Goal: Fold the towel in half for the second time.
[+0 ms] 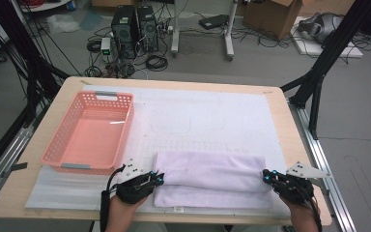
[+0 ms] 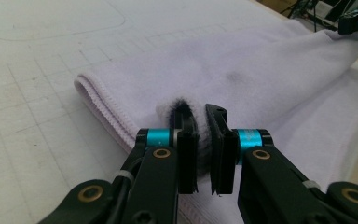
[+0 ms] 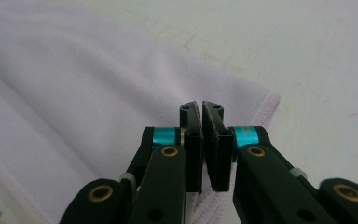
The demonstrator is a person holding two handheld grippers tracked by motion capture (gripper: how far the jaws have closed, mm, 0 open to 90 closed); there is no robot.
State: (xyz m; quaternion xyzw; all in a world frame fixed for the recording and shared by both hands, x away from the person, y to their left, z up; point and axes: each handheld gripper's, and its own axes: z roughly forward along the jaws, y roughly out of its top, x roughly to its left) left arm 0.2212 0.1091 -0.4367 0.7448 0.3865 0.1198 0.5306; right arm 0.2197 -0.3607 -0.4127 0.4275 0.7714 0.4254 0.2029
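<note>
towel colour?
Pale lilac towel, plain with a stitched hem; the left gripper view shows it best.

One folded lilac towel (image 1: 211, 178) lies at six o'clock, one pink basket (image 1: 89, 133) at nine, one white mat (image 1: 212, 121) beneath, two grippers.

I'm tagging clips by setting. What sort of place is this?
Most likely a lab or workshop: computer towers and loose cables on a bare floor, cardboard box, and a black metal frame around the table.
</note>
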